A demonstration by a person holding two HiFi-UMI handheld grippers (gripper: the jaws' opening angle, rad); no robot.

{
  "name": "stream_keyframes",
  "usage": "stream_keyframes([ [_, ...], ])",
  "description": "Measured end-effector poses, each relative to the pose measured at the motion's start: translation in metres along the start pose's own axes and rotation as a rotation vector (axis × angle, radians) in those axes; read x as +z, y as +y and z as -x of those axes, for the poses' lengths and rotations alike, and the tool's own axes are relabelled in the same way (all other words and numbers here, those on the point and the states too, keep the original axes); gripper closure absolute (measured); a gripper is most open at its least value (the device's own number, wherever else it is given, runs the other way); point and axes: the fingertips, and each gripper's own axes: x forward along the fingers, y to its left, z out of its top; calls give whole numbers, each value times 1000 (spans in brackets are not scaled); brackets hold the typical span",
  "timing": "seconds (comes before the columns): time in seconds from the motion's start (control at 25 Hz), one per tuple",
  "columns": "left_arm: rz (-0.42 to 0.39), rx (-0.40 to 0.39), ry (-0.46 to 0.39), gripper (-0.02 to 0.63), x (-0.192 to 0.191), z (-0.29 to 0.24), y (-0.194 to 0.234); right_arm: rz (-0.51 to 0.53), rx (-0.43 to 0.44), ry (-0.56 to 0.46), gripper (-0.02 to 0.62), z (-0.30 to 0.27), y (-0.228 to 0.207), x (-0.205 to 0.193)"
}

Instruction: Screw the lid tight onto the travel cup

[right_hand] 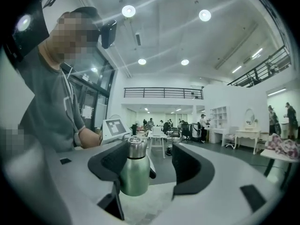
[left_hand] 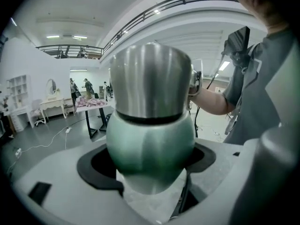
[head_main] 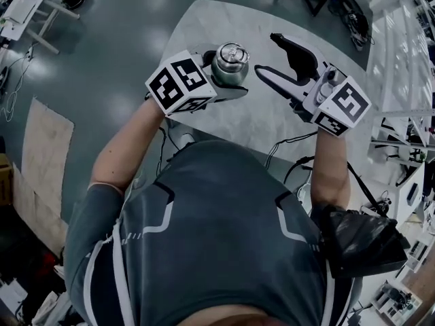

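Left tongs [head_main: 219, 81] clamp the travel cup [head_main: 231, 61] — right tongs [head_main: 266, 53] gape just beside it.

I find my head view dim and bluish, with pale lamp reflections on the floor [head_main: 102, 60] and a bright highlight on the lid [head_main: 231, 53]. Both my gripper views bow strongly and blacken at the corners. Ceiling lamps [right_hand: 129, 11] glare overhead. The travel cup [left_hand: 150, 149] looms close and slightly soft.

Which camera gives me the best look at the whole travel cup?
The right gripper view: the travel cup shows whole, green under its silver lid. The left gripper view is very close, so it looms bulged. The head view looks down on the lid and shows little below it.
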Motion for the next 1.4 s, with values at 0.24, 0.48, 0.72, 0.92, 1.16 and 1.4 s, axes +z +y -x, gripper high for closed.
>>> stream_keyframes([
  [0.24,50,77,-21,218,-12,-11,18,-72,-192,19,403,26,-32,-27],
  [0.48,88,167,-43,218,-22,-33,42,-139,-412,19,500,55,-77,-60],
  [0.72,97,213,-28,218,-54,-60,66,-152,-531,65,539,69,-100,-100],
  [0.92,94,252,-5,218,-88,-92,84,-196,-587,88,545,83,-114,-135],
  [1.16,89,262,27,218,-133,-140,105,-241,-615,123,545,90,-127,-183],
  [1.4,119,290,56,218,-184,-166,130,-277,-634,167,545,82,-132,-230],
])
